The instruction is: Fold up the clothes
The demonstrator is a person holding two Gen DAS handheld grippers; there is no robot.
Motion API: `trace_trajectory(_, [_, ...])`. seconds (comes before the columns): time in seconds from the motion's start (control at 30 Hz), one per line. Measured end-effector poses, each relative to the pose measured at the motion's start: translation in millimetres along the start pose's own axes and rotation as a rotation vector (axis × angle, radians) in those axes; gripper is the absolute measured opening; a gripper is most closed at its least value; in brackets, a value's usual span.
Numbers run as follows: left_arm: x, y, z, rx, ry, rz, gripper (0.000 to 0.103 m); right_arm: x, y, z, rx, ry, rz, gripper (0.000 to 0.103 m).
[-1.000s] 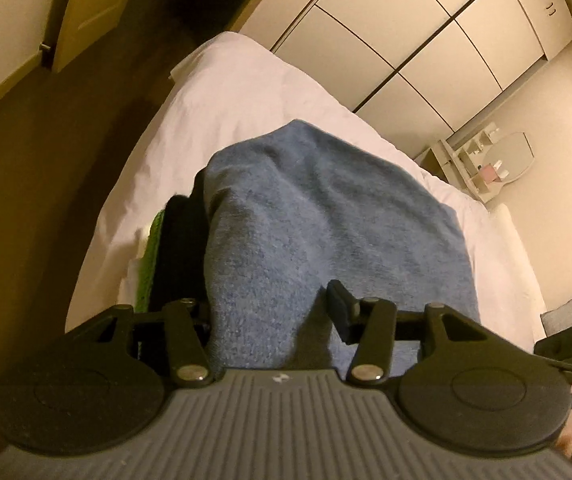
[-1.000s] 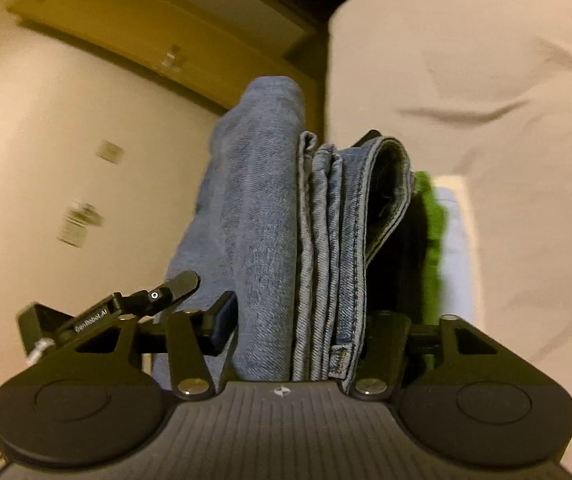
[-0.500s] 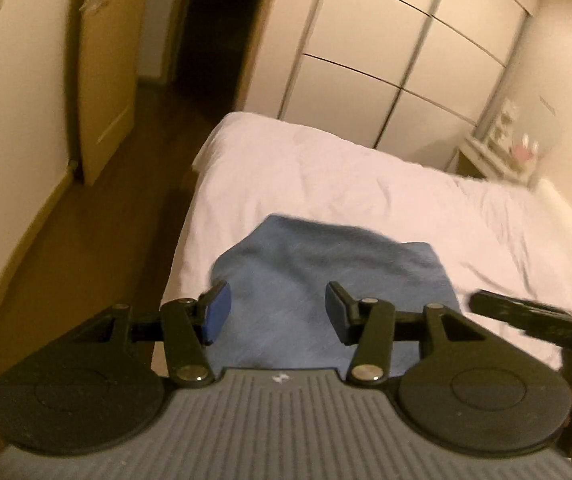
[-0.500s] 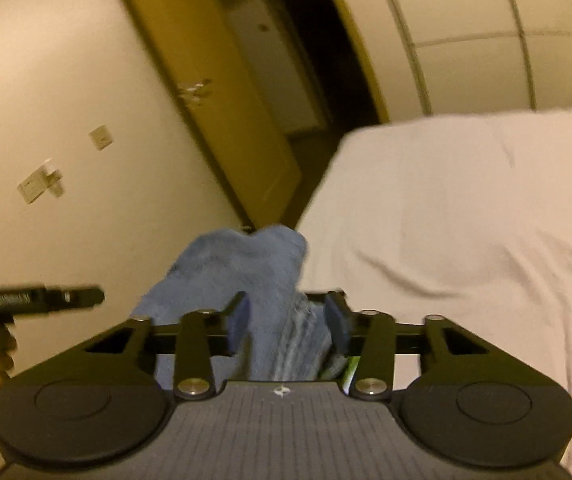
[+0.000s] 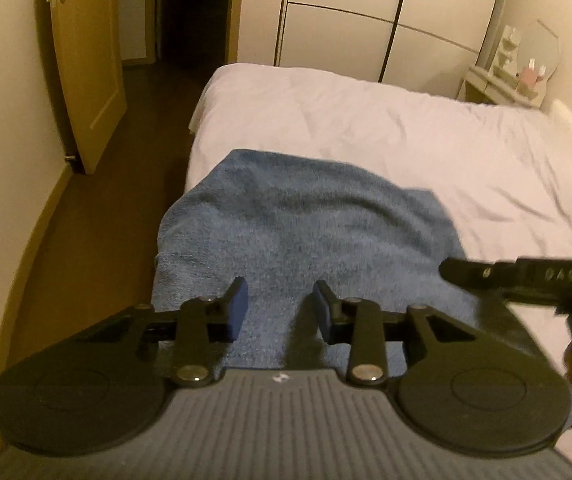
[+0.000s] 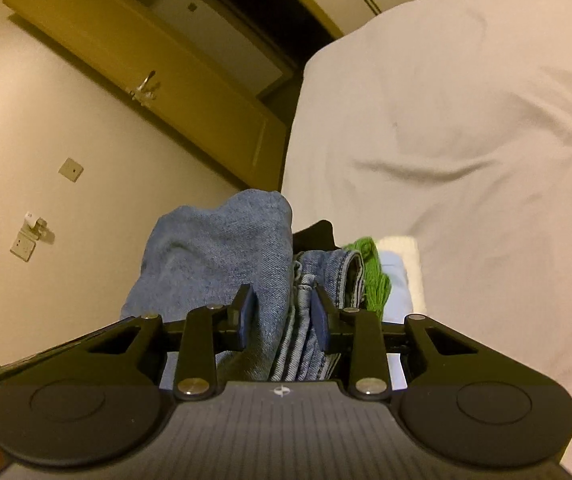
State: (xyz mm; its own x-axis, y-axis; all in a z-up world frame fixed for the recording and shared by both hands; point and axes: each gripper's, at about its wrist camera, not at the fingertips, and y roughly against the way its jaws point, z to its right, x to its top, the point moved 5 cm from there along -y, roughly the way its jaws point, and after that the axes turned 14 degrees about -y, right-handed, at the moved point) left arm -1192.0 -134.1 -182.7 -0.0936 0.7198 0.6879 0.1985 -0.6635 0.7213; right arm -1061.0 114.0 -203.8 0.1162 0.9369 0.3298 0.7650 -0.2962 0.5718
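The left gripper (image 5: 279,306) hangs spread and empty over the folded jeans (image 5: 306,232), which top a pile at the bed's (image 5: 366,120) near corner by the door (image 5: 85,80). The right gripper (image 6: 281,318) is also spread, its fingers either side of the jeans' (image 6: 221,256) folded edge without pinching, green cloth (image 6: 374,268) beneath.

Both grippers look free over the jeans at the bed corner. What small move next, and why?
Probably back both off. The folded jeans sit atop a clothes stack on the bed, and the left gripper and right gripper are open, holding nothing, so this piece looks finished.
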Motion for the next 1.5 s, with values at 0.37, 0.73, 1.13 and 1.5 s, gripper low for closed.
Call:
trace_trajectory(0.37, [-7, 58, 16, 0.059, 0.077, -0.029, 0.04, -1, 4, -18, -0.029, 0.115, -0.018, 0.048])
trace_trajectory(0.73, [-17, 80, 38, 0.178, 0.074, -0.101, 0.044, -49, 68, -28, -0.046, 0.239, -0.016, 0.05])
trace_trajectory(1.13, [-9, 162, 111, 0.41, 0.198, -0.135, 0.068, -52, 157, -22, 0.02, 0.384, -0.1, 0.089])
trace_trajectory(1.5, [-7, 228, 261, 0.628, 0.444, -0.167, 0.095, -28, 246, 16, 0.091, 0.652, -0.21, 0.09])
